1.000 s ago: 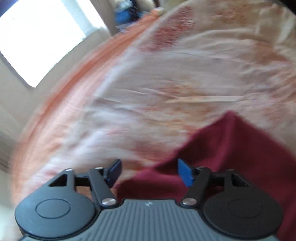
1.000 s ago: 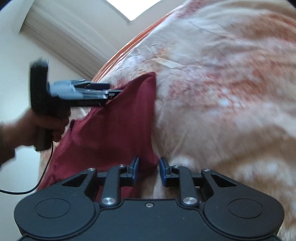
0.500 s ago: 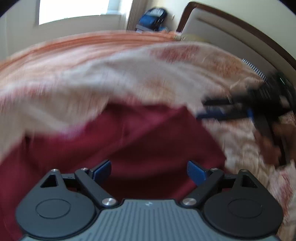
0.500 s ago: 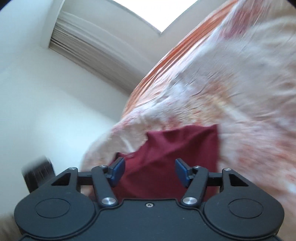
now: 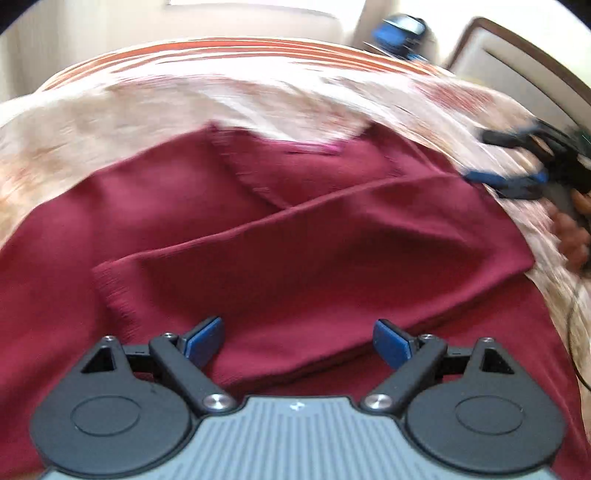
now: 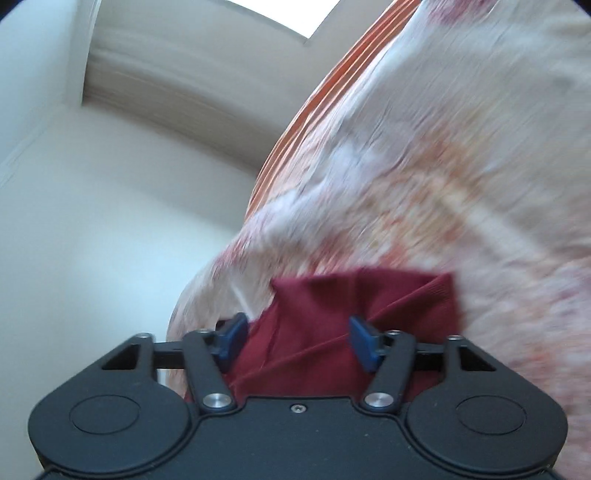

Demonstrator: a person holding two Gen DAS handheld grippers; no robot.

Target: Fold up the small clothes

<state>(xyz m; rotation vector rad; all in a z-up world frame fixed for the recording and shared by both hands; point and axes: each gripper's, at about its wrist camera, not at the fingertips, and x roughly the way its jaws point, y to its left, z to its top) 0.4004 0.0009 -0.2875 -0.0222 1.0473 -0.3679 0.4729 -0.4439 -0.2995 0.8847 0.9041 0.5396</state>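
Note:
A dark red knit garment (image 5: 303, 236) lies on a bed with an orange-and-cream patterned cover (image 5: 110, 107). One sleeve is folded across its body toward the left. My left gripper (image 5: 297, 341) is open just above the garment's near part and holds nothing. My right gripper (image 6: 297, 341) is open over the same garment (image 6: 332, 317) and holds nothing. The right gripper also shows at the right edge of the left wrist view (image 5: 517, 173), beside the garment's right edge. Both views are blurred.
A wooden headboard (image 5: 517, 59) stands at the back right and a blue bag (image 5: 399, 33) lies beyond the bed. A cream wall (image 6: 92, 221) and curtain are past the bed's left edge.
The right gripper opened and let go of the garment a second ago. The left gripper swung from the bed cover round over the garment. Both stay open and keep moving.

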